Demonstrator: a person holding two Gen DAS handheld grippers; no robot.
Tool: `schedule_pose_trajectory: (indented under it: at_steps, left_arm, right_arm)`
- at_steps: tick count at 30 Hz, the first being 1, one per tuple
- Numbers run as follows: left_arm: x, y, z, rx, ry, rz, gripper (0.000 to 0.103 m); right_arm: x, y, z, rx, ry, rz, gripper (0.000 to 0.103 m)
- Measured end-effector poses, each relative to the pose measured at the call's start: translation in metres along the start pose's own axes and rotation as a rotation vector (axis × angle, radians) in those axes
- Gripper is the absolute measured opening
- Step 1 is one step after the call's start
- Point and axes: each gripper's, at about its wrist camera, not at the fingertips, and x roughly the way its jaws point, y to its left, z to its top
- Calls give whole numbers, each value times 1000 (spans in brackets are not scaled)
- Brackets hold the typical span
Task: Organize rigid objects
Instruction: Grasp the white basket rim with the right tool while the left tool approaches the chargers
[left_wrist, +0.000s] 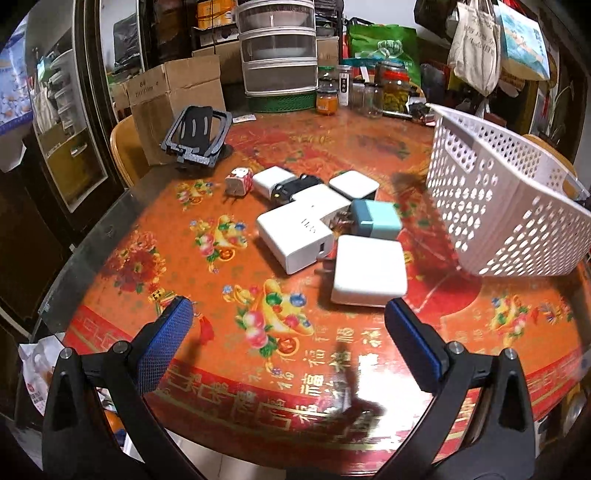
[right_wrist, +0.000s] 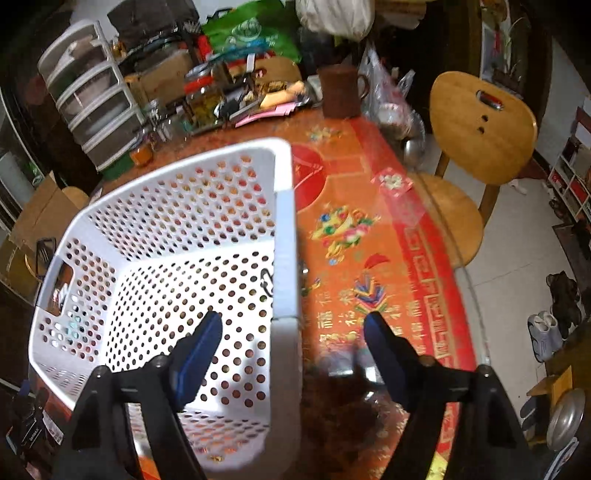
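Item: white perforated basket (right_wrist: 159, 236), empty, tilted above the worktop (left_wrist: 184, 258), rim between the spread right tool (right_wrist: 291, 328); left tool (left_wrist: 288, 317) spread, nearest white charger (left_wrist: 369, 273) near—square up before closing.

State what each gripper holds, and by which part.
Neither holds anything. The left gripper is open over the table; the right gripper straddles the white basket's wall, unclamped.

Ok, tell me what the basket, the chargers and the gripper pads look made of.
Basket: white moulded plastic, by its even round holes and smooth rim. Chargers: hard plastic shells, mostly white and slightly glossy, one teal; metal prongs show on some. Left gripper pads: blue with a fine mesh texture, probably rubber or foam; black arms look like plastic.
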Motion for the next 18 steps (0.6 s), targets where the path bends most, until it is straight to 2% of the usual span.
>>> schedule_pose_trajectory:
  at_steps: [4,5,6,8,13,18]
  left_arm:
    - [7,-6,-6,9,-9,-12,102]
    - [9,-8,-7,14,-5,-14,102]
    - [6,-10,-9,21,0,-14,102]
    - [10,-19,-10,48,8,-21,102]
    - [22,-38,-11,83,30,-39,102]
    - [31,-51,-4,88,46,-62,102]
  right_arm:
    - [11,5,-1,1,12,20,65]
    - [13,7,-1,1,15,15,58]
    - [16,8,-1,-1,15,12,46]
    - [16,9,-1,-2,19,9,33]
    - [15,7,0,14,9,46,27]
    - [14,8,0,21,-3,38,21]
